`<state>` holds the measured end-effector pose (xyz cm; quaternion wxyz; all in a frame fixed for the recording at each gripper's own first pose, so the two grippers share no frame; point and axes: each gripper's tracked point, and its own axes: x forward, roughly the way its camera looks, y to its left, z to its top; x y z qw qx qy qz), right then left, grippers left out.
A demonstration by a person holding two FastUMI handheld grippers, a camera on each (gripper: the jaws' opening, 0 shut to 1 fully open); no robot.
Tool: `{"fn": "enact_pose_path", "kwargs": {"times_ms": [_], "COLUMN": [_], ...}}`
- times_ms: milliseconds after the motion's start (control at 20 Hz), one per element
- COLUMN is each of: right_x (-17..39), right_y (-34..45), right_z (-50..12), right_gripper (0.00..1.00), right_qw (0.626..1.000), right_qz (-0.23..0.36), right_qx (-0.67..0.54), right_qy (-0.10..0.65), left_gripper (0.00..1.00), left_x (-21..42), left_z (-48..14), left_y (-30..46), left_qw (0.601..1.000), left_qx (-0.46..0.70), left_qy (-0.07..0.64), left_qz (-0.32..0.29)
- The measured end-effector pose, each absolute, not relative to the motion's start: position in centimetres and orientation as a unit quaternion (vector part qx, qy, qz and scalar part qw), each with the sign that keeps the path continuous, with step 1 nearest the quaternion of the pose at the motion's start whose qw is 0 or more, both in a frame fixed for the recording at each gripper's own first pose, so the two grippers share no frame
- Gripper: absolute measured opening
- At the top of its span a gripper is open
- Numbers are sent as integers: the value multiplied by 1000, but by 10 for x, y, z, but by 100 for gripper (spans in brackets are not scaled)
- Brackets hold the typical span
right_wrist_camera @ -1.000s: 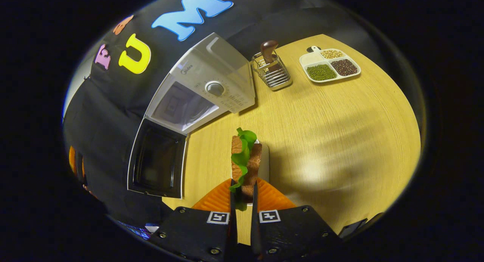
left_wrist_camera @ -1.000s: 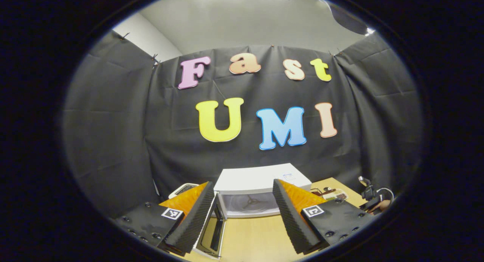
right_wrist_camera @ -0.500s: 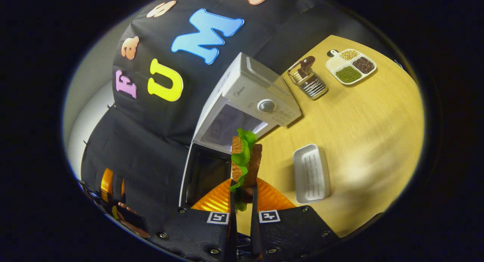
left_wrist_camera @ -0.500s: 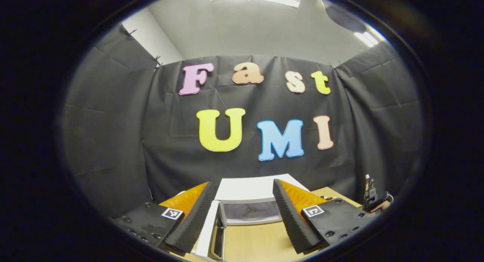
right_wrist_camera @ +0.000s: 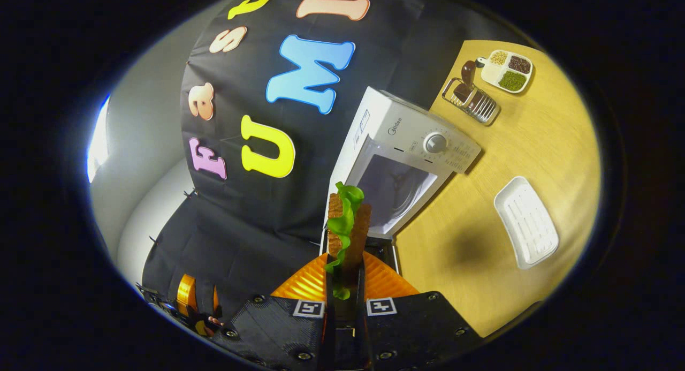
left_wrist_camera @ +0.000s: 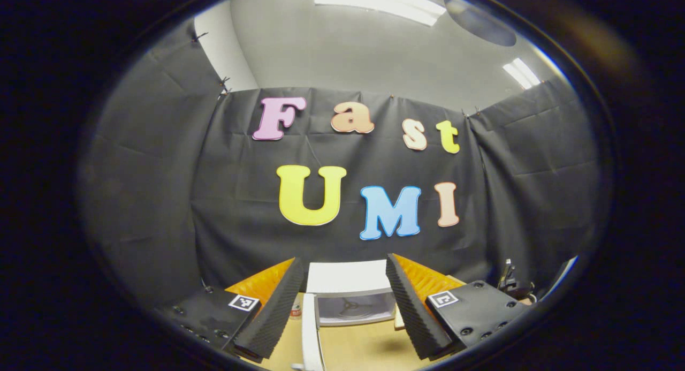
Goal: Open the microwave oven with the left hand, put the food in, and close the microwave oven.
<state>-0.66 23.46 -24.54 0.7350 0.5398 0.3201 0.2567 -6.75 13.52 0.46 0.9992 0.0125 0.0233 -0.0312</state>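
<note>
I am carrying the sandwich (right_wrist_camera: pixel 347 221) higher than a second ago — back then it was hanging just over the white dish (right_wrist_camera: pixel 526 221), and that dish is now lying bare on the table (right_wrist_camera: pixel 535 146), well off to the side. My right gripper (right_wrist_camera: pixel 345 293) is clamping the food between both fingers, lettuce edge up, and the open mouth of the microwave (right_wrist_camera: pixel 406 162) is sitting right behind the sandwich in the right gripper view. My left gripper (left_wrist_camera: pixel 342 307) is tilting upward compared with a second ago: more ceiling and less table are showing in the left gripper view, and the microwave (left_wrist_camera: pixel 347 285) is sinking low between my widely spread, empty fingers.

I am working over a pale wooden table, closed in by black cloth walls, with grey ceiling and bright strip lights above.

The microwave door (left_wrist_camera: pixel 309 333) is standing swung out, edge-on toward my left gripper, its glass turntable visible inside the cavity. Beyond the microwave a wire rack (right_wrist_camera: pixel 473 100) with a brown-handled tool is standing, and just past it a divided tray of grains (right_wrist_camera: pixel 507 71). In the right gripper view my other gripper's orange fingers (right_wrist_camera: pixel 186 301) are peeking out low at the edge — partly hidden.
</note>
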Motion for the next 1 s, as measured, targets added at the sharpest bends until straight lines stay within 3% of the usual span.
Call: {"fn": "enact_pose_path", "kwargs": {"times_ms": [400, 1000], "right_x": [28, 118], "right_y": [276, 342], "right_z": [-265, -330], "right_gripper": [14, 14], "right_qw": [706, 715], "right_qz": [209, 140], "right_qx": [605, 610], "right_qy": [302, 312], "left_gripper": [96, 98], "left_x": [-70, -54], "left_z": [21, 9], "left_y": [172, 200], "left_qw": [998, 999], "left_qx": [19, 26], "left_qy": [8, 30], "left_qz": [-51, -8]}}
